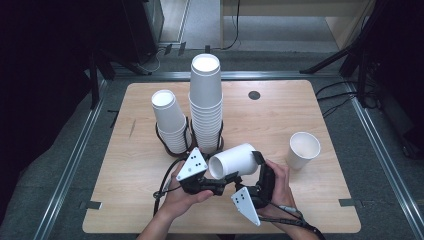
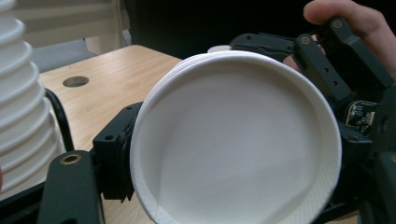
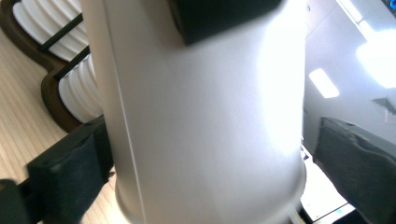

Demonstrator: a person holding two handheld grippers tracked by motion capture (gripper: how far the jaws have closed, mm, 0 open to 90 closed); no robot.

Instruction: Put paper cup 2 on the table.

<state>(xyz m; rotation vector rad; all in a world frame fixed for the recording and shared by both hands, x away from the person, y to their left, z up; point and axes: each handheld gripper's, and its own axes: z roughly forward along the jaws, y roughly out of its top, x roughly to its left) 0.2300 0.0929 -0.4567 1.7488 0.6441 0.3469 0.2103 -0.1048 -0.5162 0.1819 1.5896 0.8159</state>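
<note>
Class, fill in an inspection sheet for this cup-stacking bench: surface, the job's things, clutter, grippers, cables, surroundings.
Surface: wooden table, round hole near its far edge.
Job's things: white paper cup lying sideways between both grippers; two cup stacks in a dark holder; lone upright cup.
Clutter: nothing seen.
Grippers: left gripper pinching the cup's rim; right gripper around the cup's body, jaws wide.
Cables: black cable trailing from the left gripper.
Surroundings: grey floor, dark stands.
</note>
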